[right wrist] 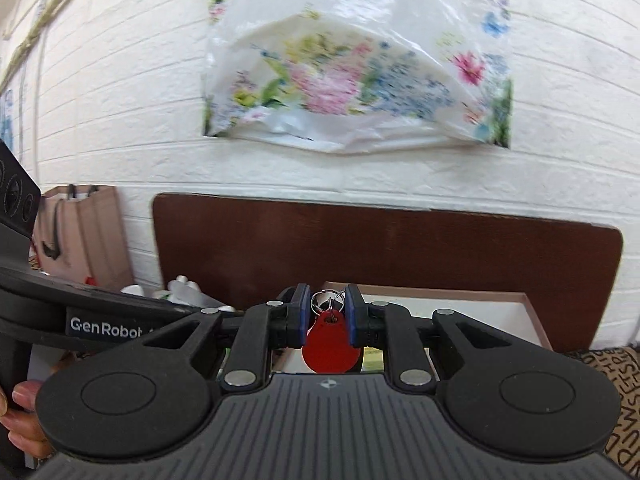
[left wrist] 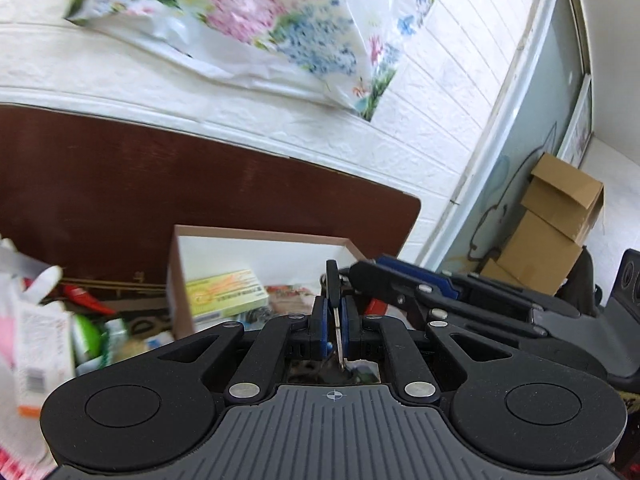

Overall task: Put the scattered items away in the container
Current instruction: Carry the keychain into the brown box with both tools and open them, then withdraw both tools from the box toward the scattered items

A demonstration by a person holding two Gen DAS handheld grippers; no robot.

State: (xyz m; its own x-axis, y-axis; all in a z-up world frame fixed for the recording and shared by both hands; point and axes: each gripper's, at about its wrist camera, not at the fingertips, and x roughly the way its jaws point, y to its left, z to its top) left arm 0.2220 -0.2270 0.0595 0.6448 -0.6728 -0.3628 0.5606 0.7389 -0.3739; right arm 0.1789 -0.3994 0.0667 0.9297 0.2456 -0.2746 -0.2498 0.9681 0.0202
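Item count: two grippers, one key, one red tag on a key ring, one container, three stacked cardboard boxes.

The left gripper [left wrist: 333, 316] has its jaws fully closed on a key [left wrist: 332, 284]; the black key head stands above the blue pads and the metal blade runs down between them. The right gripper [right wrist: 328, 312] has its jaws nearly closed, clamping a metal key ring [right wrist: 328, 300] from which a red tag [right wrist: 329, 346] hangs below the pads.

The container [left wrist: 256, 240], a pale open box with white inner walls, sits on the table directly ahead of both grippers. It already holds a yellow-green packet [left wrist: 226, 290] and further items too blurred to identify. In the left wrist view, loose packets and wrappers [left wrist: 44, 332] lie to the left of the container, outside it.

Surroundings: a dark brown board [right wrist: 384, 240] stands against the white brick-pattern wall [right wrist: 120, 100] behind the container. A flowered plastic bag [right wrist: 356, 68] hangs on the wall above it. The cardboard boxes [left wrist: 552, 224] are stacked at the right in the left wrist view.

Pose: both grippers point toward the container, tilted slightly downward, side by side; the right gripper's fingers extend across the left wrist view just beyond the key. A person's fingers [right wrist: 24, 420] grip the left gripper's handle at the lower left of the right wrist view
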